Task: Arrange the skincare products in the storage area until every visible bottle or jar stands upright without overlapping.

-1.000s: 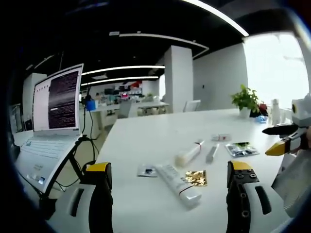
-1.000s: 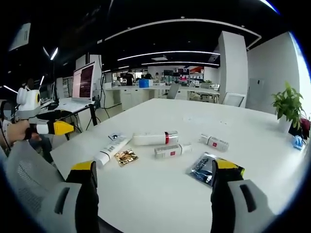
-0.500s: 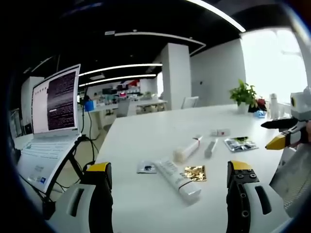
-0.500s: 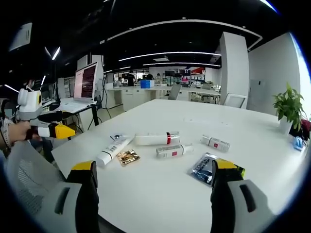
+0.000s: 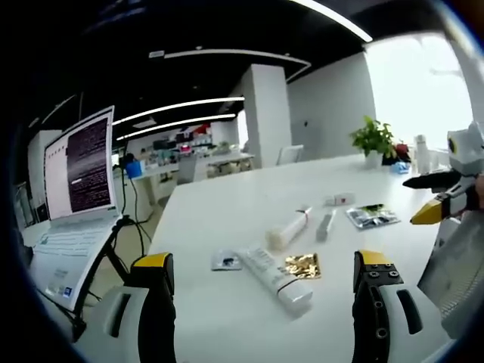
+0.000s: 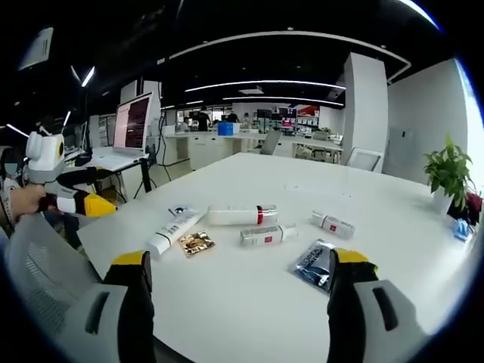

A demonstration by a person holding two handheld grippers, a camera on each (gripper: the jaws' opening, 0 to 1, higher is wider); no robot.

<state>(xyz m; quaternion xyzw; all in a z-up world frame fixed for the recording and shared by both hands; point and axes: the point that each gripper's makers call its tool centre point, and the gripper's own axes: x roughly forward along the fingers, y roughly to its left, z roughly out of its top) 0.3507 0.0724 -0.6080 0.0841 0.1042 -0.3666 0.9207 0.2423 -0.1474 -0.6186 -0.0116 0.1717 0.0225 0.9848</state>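
— Left gripper view first: where do the products lie against the tongs?

— All on the white table (image 5: 227,219), ahead of the left gripper (image 5: 262,291) and apart from it. A white tube (image 5: 275,272) lies flat just beyond the gap between the jaws, a gold sachet (image 5: 303,265) beside it, a small dark sachet (image 5: 225,262) to its other side. Farther out lie a white bottle with a red band (image 5: 287,230), a slim grey tube (image 5: 326,224), a dark foil packet (image 5: 367,216) and a small bottle (image 5: 340,200).

— And the jaws themselves?

— Spread wide, holding nothing, touching nothing. The right gripper (image 5: 442,198) comes in at the edge, off the table's side, also parted and bare.

— Right gripper view?

— Same lot, all lying down. The white tube (image 6: 172,231) and gold sachet (image 6: 195,242) sit ahead of the near jaw, the banded white bottle (image 6: 242,215) and slim tube (image 6: 268,234) beyond the middle, the small bottle (image 6: 333,224) farther out. The dark foil packet (image 6: 312,263) lies just beside the other jaw's tip; I cannot tell whether they touch. The right gripper (image 6: 238,276) gapes wide and carries nothing. The left gripper (image 6: 76,193) hovers off the table's corner in a hand (image 6: 26,200).
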